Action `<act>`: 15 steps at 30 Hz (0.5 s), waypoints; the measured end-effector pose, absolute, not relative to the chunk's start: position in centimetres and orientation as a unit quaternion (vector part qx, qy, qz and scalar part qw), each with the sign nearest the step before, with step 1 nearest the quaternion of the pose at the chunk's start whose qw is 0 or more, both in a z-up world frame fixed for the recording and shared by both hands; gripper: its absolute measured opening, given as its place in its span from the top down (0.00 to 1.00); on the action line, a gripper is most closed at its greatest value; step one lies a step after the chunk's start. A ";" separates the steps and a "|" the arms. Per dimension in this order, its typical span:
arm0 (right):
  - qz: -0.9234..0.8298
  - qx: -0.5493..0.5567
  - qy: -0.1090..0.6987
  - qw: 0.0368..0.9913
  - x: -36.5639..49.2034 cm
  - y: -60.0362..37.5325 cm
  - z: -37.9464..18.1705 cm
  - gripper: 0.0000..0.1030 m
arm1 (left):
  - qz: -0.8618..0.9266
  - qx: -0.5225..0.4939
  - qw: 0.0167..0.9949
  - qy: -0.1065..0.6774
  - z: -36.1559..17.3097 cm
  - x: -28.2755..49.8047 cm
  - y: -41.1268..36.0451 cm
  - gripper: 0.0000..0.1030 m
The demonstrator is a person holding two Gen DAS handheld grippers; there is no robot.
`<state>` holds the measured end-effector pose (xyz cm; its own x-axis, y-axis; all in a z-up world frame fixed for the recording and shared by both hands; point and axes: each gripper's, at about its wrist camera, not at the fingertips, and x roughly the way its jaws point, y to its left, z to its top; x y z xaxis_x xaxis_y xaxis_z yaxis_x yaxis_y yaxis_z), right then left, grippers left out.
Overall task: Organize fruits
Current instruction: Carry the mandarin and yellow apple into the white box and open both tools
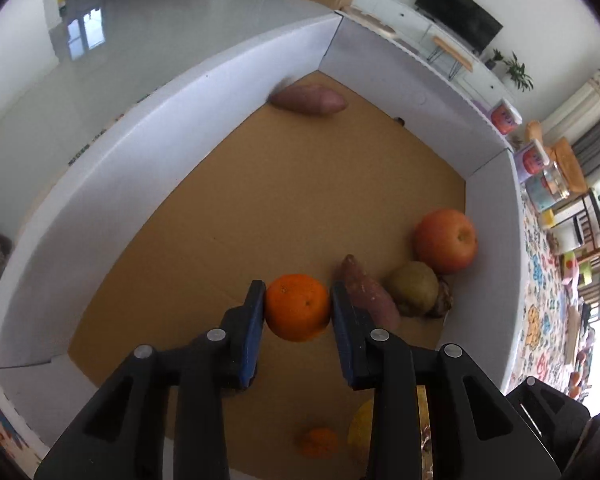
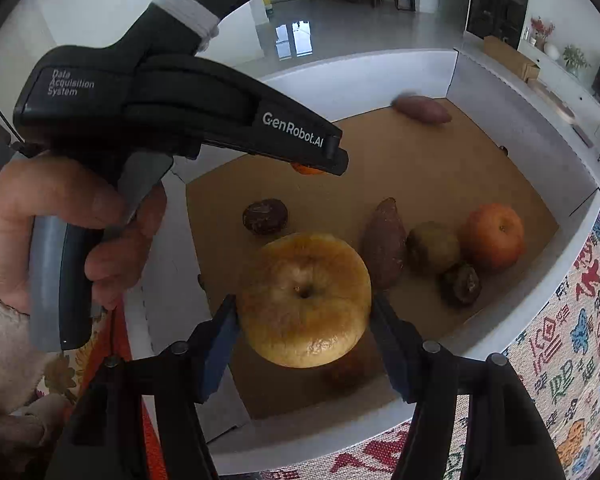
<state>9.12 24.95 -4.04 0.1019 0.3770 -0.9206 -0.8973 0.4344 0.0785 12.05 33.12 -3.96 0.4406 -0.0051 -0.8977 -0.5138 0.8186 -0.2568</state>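
- Left gripper [image 1: 298,307] has its blue pads clamped on a round bright orange tangerine [image 1: 298,307], one pad on each side, the fruit held above the brown cardboard floor of the white-walled box [image 1: 100,184].
- Right gripper [image 2: 304,312] is closed around a big yellow-brown apple with a russet top [image 2: 304,300], stem dimple facing the camera, carried over the near end of the box [image 2: 360,76].
- In the right wrist view the left gripper's black body [image 2: 180,120] hangs over the box's left wall, a bare hand [image 2: 60,224] squeezing its grey trigger; only a sliver of the tangerine [image 2: 308,169] peeks out under its tip.
- On the box floor at the right side, a cluster: a long reddish-brown sweet potato [image 1: 370,294], a dull green-brown kiwi-like fruit [image 1: 414,288] touching it, a dark wrinkled fruit [image 1: 442,300] tucked behind, and a large red-orange apple [image 1: 446,240] near the right wall.
- Far corner: a second purple-brown sweet potato [image 1: 308,99] lies against the back wall, well apart from the rest.
- A dark wrinkled round fruit [image 2: 265,216] sits alone near the left wall, between the two grippers in the right wrist view.
- Low in the left wrist view, a small orange fruit [image 1: 318,442] lies blurred on the cardboard under the gripper.
- The box rests on a patterned cloth [image 2: 560,360] covering the counter.
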 end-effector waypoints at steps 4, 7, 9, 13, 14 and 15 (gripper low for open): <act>0.441 -0.301 0.499 0.682 9.4 26.9 -6.2 0.36 | 0.166 -0.249 0.818 0.491 -3.6 11.1 33.4 0.27; 0.438 -0.275 0.472 0.714 9.8 25.4 -4.0 0.22 | 0.174 -0.209 0.846 0.459 -1.3 9.1 32.5 0.18; 0.431 -0.250 0.446 0.744 10.2 22.6 -1.6 0.16 | 0.179 -0.182 0.866 0.431 0.5 7.4 31.5 0.15; 0.371 -0.217 0.355 0.830 9.1 17.0 3.3 0.11 | 0.209 -0.140 0.897 0.364 3.4 4.3 28.9 0.05; 0.351 -0.200 0.309 0.861 8.3 15.3 4.8 0.07 | 0.217 -0.139 0.901 0.350 4.0 3.7 28.4 0.05; 0.328 -0.181 0.263 0.889 7.5 13.9 5.9 0.00 | 0.219 -0.142 0.903 0.341 4.4 3.2 28.0 0.04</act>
<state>7.45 13.95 5.88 0.6464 0.4876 -0.5869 -0.6779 0.7200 -0.1485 3.20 28.02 4.37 0.6712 0.2981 -0.6787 -0.4920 0.8639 -0.1072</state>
